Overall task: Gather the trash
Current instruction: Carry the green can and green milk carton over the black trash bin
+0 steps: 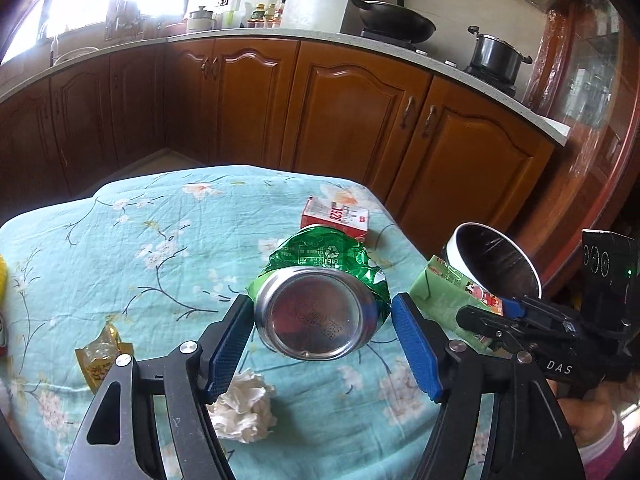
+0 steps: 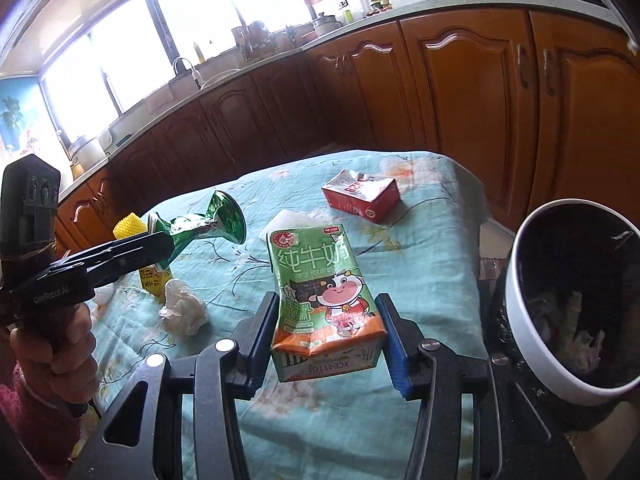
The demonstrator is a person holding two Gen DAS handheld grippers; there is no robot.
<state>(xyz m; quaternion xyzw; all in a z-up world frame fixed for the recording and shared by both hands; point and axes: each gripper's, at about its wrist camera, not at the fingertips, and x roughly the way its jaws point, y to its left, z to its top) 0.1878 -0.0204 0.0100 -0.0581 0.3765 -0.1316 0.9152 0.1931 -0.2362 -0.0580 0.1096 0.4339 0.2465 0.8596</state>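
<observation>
In the left wrist view my left gripper [image 1: 322,340] is shut on a crushed green can [image 1: 320,316], its silver base turned toward the camera, held above the table. The right wrist view shows the same can [image 2: 208,224] pinched at the tip of the left gripper [image 2: 162,240]. My right gripper [image 2: 328,336] is shut on a green milk carton [image 2: 324,300] with a cartoon cow, also lifted off the cloth. From the left wrist view the carton [image 1: 448,300] and right gripper [image 1: 488,312] hang beside a white-rimmed bin [image 1: 450,248].
The bin [image 2: 520,320], lined with a black bag, stands off the table's right edge. On the floral blue tablecloth [image 1: 140,240] lie a red carton [image 1: 334,216], a crumpled tissue [image 1: 244,408] and a yellow wrapper [image 1: 100,356]. Wooden kitchen cabinets stand behind.
</observation>
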